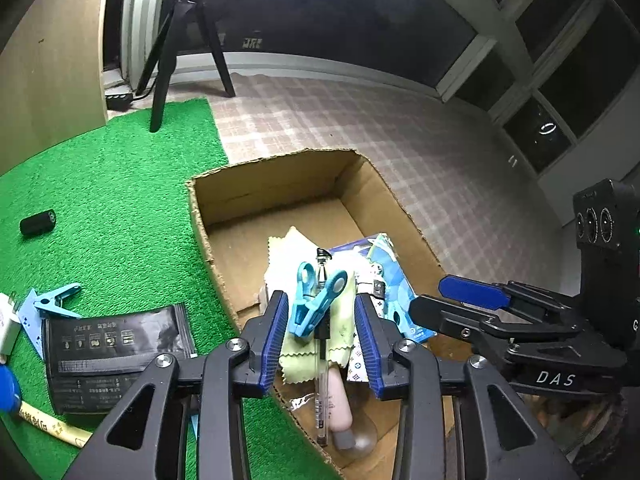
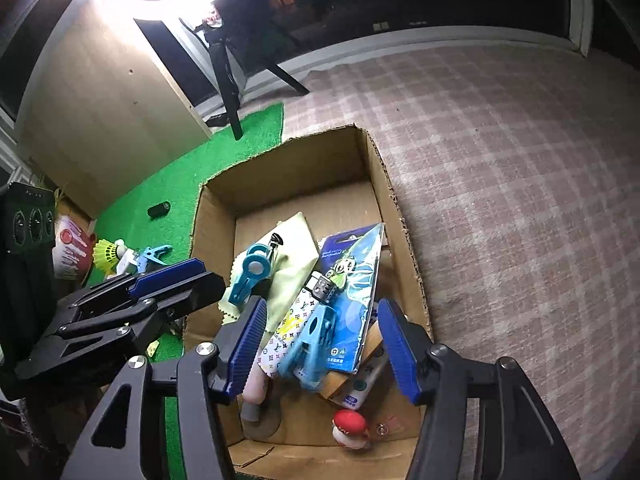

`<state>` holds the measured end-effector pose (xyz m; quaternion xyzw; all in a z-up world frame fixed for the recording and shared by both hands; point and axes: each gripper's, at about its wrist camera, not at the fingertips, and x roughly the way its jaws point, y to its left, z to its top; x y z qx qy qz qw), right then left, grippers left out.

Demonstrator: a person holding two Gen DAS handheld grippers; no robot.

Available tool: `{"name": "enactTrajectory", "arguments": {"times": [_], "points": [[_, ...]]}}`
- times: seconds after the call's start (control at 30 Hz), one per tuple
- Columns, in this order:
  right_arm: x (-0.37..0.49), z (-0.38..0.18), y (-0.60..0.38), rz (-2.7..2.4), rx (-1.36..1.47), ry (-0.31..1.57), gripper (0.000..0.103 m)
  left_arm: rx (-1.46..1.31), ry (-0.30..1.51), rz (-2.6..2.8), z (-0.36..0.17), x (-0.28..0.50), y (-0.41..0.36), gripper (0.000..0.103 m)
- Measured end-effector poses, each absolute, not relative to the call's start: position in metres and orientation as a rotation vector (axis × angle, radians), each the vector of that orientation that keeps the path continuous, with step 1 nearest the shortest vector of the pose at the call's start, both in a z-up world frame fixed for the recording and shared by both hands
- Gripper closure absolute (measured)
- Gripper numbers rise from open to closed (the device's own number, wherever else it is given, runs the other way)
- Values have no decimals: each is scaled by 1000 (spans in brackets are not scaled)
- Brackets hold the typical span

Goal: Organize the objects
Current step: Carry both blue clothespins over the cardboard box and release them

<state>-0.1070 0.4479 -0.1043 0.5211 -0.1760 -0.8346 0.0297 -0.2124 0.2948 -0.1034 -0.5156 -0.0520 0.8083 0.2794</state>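
Two handheld grippers hovered side by side over an open cardboard box (image 1: 224,280) that sat on the floor, half on a strip of green turf mat (image 1: 120,200) and half on checked pink carpet (image 1: 400,140). The left gripper (image 1: 321,332) had its blue-padded fingers spread, with a light blue clothes peg (image 1: 316,300) seen between them; the peg lay loose on a pale yellow cloth (image 1: 296,248) in the box and neither pad touched it. The right gripper (image 2: 322,354) also had its fingers spread, above a second blue peg (image 2: 316,340) that rested on a patterned white pouch (image 2: 286,332) and a blue blister-pack card (image 2: 356,264), again without contact. Also in the box were a clear pen (image 1: 322,392), a pink tube (image 1: 340,400) and a small red-and-white mushroom figure (image 2: 350,426). The tidying looked well under way, with a good pile gathered and both pegs apparently just delivered. Several things still lay out on the turf: a third blue peg (image 1: 56,298), a black foil packet (image 1: 116,352), a small black cylinder (image 1: 38,222), a white plug (image 1: 8,324) and a yellow shuttlecock (image 2: 106,254). Those remained to be collected.
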Motion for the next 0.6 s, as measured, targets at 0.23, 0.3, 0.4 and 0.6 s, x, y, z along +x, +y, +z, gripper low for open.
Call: {"name": "enactTrajectory", "arguments": {"times": [0.23,0.3,0.4,0.6], "points": [[-109,-101,437,-2558,1605,-522,48,-1373,-147,2194,-97,-210,279,66],[-111,-99,432,-2557,1595,-509,48,-1370,-149,2205,-95,-208,273,66],[-113,-94,421,-2550,1577,-483,48,-1368,-165,2225,-92,-206,258,66],[-117,-83,388,-2515,1527,-424,48,-1378,-198,2290,-87,-204,214,66]]}}
